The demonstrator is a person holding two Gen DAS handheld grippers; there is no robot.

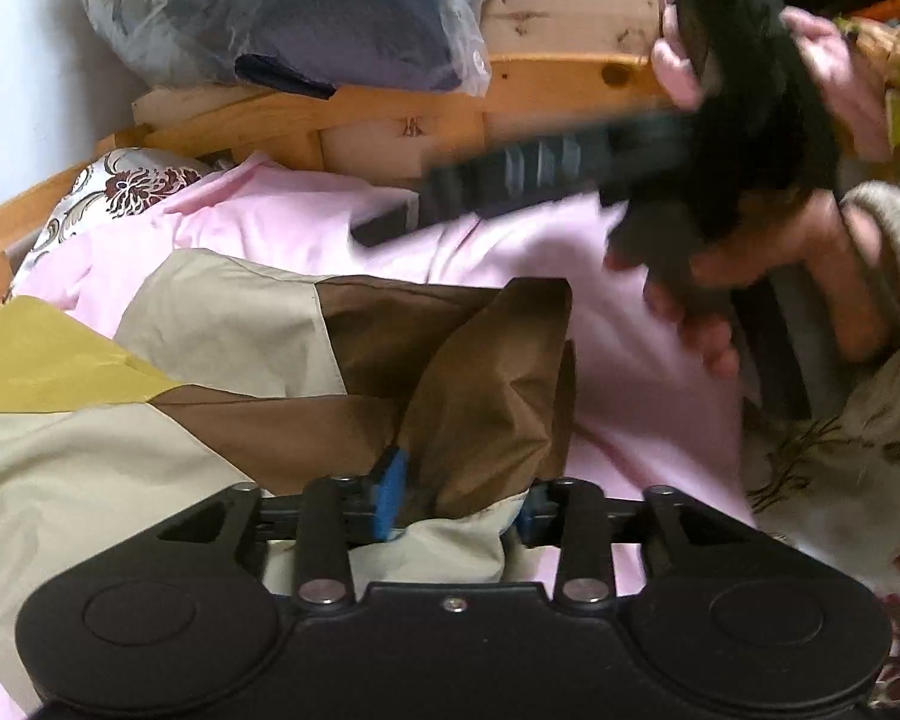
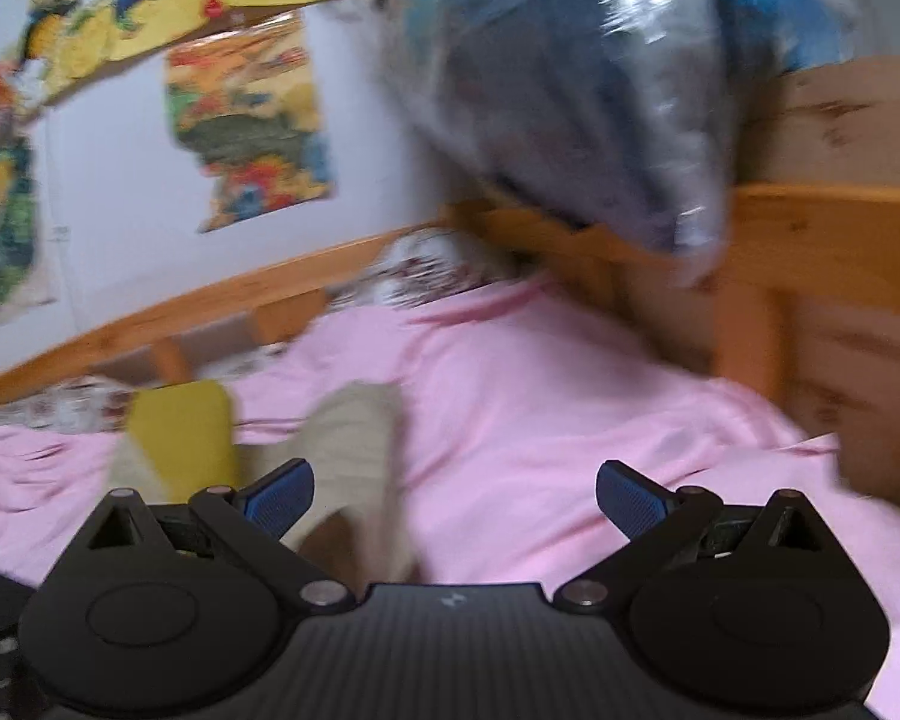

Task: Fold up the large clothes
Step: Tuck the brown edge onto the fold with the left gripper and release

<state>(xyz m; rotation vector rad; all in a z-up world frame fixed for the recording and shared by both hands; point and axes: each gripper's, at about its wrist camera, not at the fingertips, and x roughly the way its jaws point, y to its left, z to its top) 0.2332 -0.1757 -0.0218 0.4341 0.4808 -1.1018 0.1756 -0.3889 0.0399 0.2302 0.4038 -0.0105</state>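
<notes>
From the left wrist view, the left gripper [image 1: 459, 501] is clamped on a bunched fold of the garment [image 1: 258, 360], a large piece in beige, brown and mustard panels. The brown cloth rises in a peak between the blue pads [image 1: 388, 495] and the rest spreads leftward across the pink sheet [image 1: 630, 360] on the bed. Up to the right, blurred, the right gripper [image 1: 510, 180] hangs above the sheet in the person's hand [image 1: 780, 276], clear of the cloth. Behind it runs a wooden bed frame [image 1: 546, 84] with a plastic-wrapped bundle [image 1: 306, 12] resting on top.

The right wrist view is smeared, so detail is poor. Its fingers stand wide apart with nothing between the pads [image 2: 282, 495]. The garment shows as a beige and mustard strip just ahead of the left finger, lying on the pink sheet. Posters [image 2: 252, 120] hang on the wall beyond.

I judge the step to be getting a second hold for a fold. To do it well, the free gripper should come down on an edge or corner well apart from the held fold, take only one layer, and leave the sheet underneath alone. The held side should stay low so the panels lie flat, not twisted.
</notes>
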